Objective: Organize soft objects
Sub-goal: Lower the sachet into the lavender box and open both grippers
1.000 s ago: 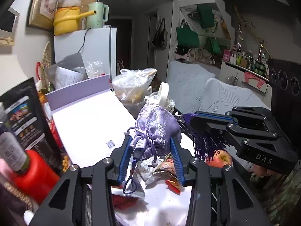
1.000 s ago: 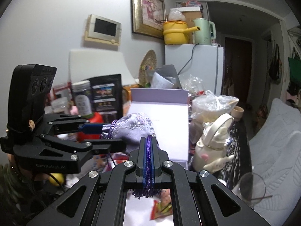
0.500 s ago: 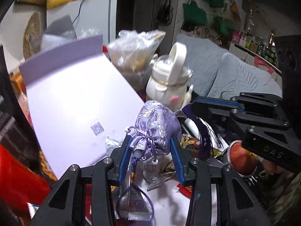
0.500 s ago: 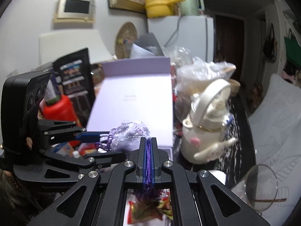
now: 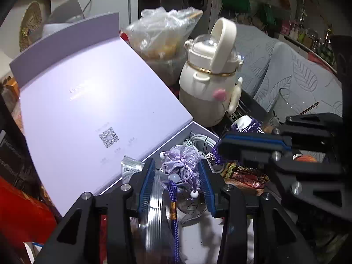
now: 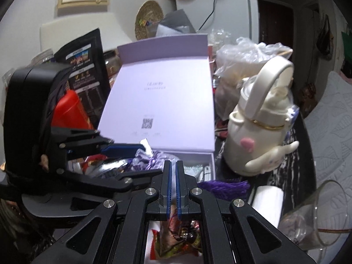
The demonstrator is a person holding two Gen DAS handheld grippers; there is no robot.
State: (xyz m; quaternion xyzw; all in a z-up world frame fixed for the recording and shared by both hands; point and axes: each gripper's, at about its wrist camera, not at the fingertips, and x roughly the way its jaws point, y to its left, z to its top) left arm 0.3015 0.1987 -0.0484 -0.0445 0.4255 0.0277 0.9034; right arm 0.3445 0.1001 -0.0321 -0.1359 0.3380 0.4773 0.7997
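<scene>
A pale lilac box [image 5: 198, 132] sits open among the clutter, its big lid [image 5: 88, 101] leaning back and showing a small square code on the inside. Right of the box stands a cream kettle-shaped bottle [image 5: 209, 88] with a hoop handle and a pink spot, and behind it lies a clear plastic bag [image 5: 162, 35] of food. A red container [image 6: 68, 110] and a black printed pouch [image 6: 85, 66] stand to the left of the lid. A glass [image 6: 316, 215] tilts at the lower right of the right wrist view.

The left gripper [image 5: 177, 178] has its fingers set at medium width, and the purple drawstring pouch [image 5: 182, 167] sits between their blue pads, over the near edge of the box. On the left pad the contact is unclear; a clear wrapper [image 5: 151, 198] lies there too. The pouch's cord with white beads hangs down in front.

The right gripper [image 6: 173, 187] is nearly closed, a thin gap left between its pads, with nothing clearly caught in it. The purple tassel [image 6: 222, 184] spreads just to its right, beside the box. Snack wrappers [image 6: 180, 237] lie below it.
</scene>
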